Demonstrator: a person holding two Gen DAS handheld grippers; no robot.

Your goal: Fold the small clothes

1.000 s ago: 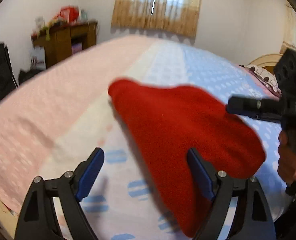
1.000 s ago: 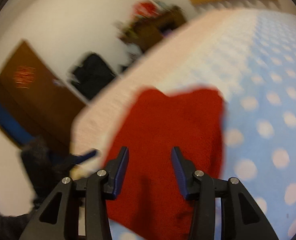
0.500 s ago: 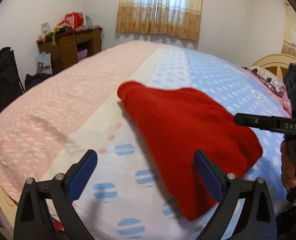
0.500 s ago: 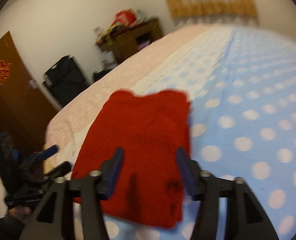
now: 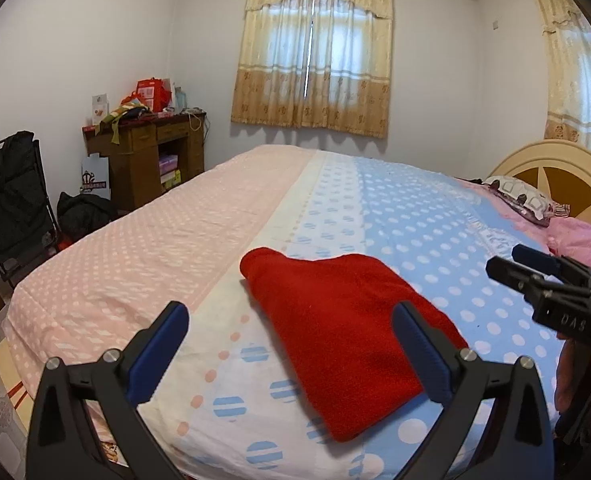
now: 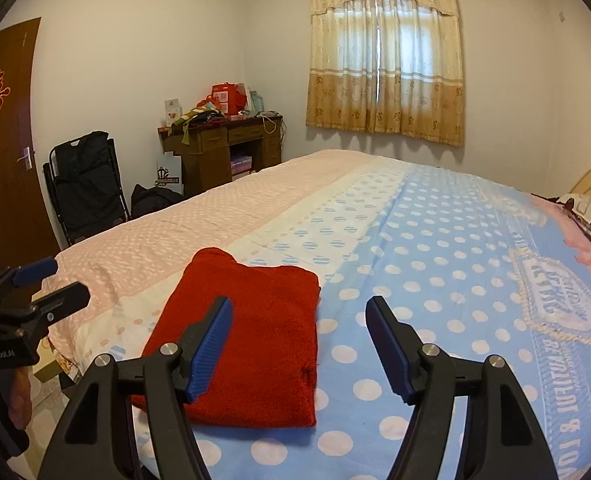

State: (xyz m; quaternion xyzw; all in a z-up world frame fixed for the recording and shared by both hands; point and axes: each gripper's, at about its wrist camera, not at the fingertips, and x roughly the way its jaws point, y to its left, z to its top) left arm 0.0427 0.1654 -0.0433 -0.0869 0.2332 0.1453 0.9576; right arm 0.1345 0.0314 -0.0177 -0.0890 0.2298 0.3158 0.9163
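A red garment (image 5: pixel 347 328) (image 6: pixel 255 328) lies folded in a flat rectangle on the bed (image 5: pixel 155 248), near its front edge, where the white stripe meets the blue dotted part. My left gripper (image 5: pixel 289 312) hangs above and in front of the garment. Its jaws are opening wide, with nothing between the pads. My right gripper (image 6: pixel 299 304) hovers over the garment's right edge, jaws also opening and empty. Each view shows the other gripper at its side: the right gripper (image 5: pixel 507 260) and the left gripper (image 6: pixel 65 278), both held by a hand.
The bed cover (image 6: pixel 435 240) stretches far back in pink, white and blue. A pillow (image 5: pixel 519 196) and a headboard (image 5: pixel 551 164) are at the right. A cluttered wooden desk (image 5: pixel 143 152), a black folding chair (image 5: pixel 11 200) and a brown door (image 6: pixel 3 140) stand to the left.
Both grippers have drawn back and upward from the red garment, and their jaws have spread wider. The garment stays folded on the bed.
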